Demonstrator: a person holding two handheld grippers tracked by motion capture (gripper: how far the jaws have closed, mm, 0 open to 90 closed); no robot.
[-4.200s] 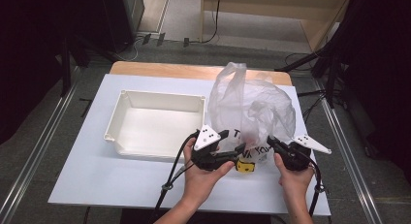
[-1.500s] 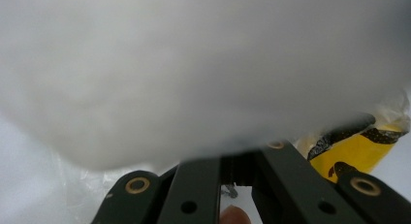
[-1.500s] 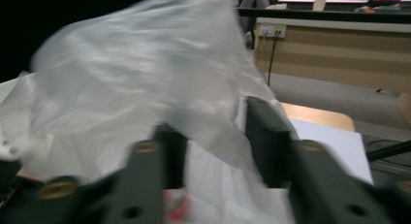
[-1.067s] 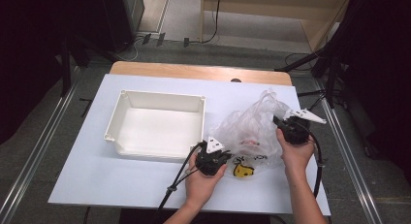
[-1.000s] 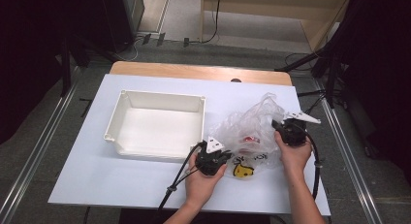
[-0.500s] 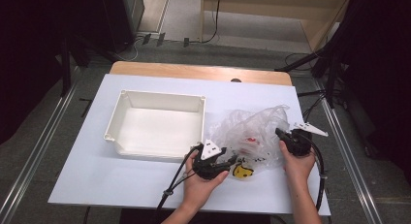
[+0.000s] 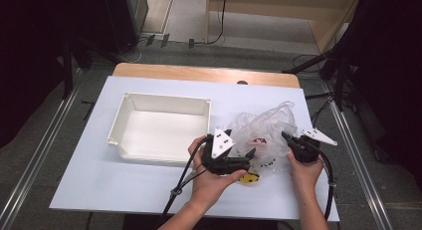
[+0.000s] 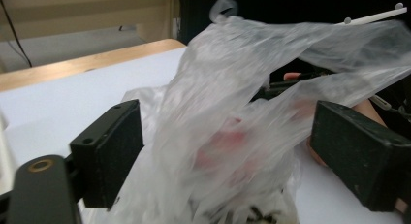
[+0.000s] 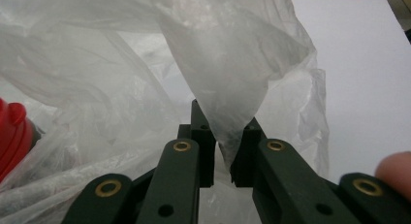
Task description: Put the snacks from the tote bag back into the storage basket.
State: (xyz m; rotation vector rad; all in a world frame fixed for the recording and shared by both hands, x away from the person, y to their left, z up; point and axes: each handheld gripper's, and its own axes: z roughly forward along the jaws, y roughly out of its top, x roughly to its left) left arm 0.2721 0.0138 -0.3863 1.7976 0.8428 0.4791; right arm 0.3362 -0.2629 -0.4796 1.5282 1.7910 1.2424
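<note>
A crumpled clear plastic bag [image 7: 263, 133] lies on the white table at the right. Inside it shows a red item [image 7: 258, 140], seen as a red cap [image 9: 12, 132] in the right gripper view. A small yellow object [image 7: 249, 178] lies at the bag's near edge. My left gripper [image 7: 249, 159] stands open, and its jaws straddle a fold of the bag [image 8: 232, 112] without touching it. My right gripper [image 7: 287, 138] is shut on a pinch of the bag's film [image 9: 228, 64] at the bag's right side, its jaws [image 9: 224, 141] closed on a hanging fold.
An empty white tray [image 7: 166, 97] stands left of the bag, close to my left hand. The white table top [image 7: 124, 190] ends at a wooden strip [image 7: 199, 73] at the back. Cables trail from both grippers toward the near edge.
The bag, held high earlier, has sunk and collapsed onto the table. My right gripper came down and toward the near edge with the film. The left gripper stayed by the yellow object.
</note>
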